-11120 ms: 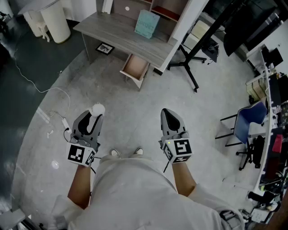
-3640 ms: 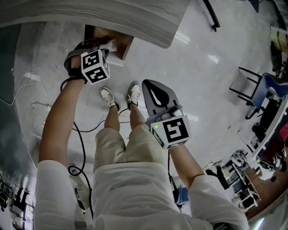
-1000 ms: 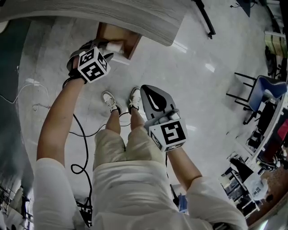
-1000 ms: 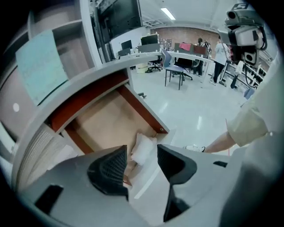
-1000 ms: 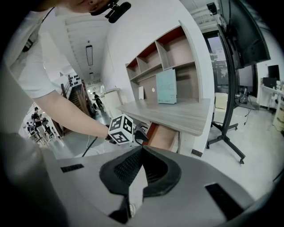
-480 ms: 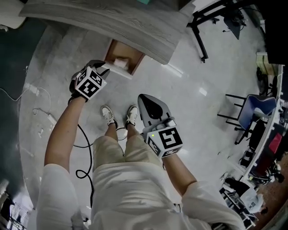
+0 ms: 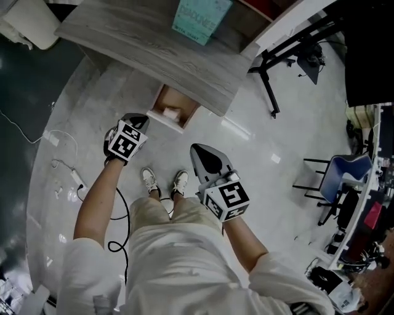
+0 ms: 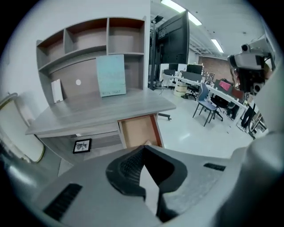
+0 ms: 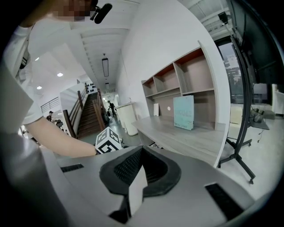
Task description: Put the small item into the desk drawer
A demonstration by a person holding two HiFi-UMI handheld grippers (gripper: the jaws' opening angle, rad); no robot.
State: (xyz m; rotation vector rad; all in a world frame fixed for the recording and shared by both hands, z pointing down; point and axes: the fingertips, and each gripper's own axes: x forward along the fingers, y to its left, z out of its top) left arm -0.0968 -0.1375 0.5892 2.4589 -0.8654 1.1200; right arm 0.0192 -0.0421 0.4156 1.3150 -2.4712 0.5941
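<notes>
Item in, drawer open ahead of my left jaws

The small item [image 7: 172,113] lies in the open drawer [image 7: 161,119] under the desk [image 7: 154,55]. My left gripper [image 7: 136,118] hangs just short of the drawer's front, low and to its left, jaws pressed together on nothing. My right gripper [image 7: 197,149], jaws also together and empty, sits farther back. I judge the left is better placed to push the drawer front straight in.

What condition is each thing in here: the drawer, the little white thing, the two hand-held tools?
Brown wooden desk drawer: pulled open.
Small white item: lying inside the drawer.
Left gripper: shut, empty.
Right gripper: shut, empty.
Teal board: upright on the grey desk.
</notes>
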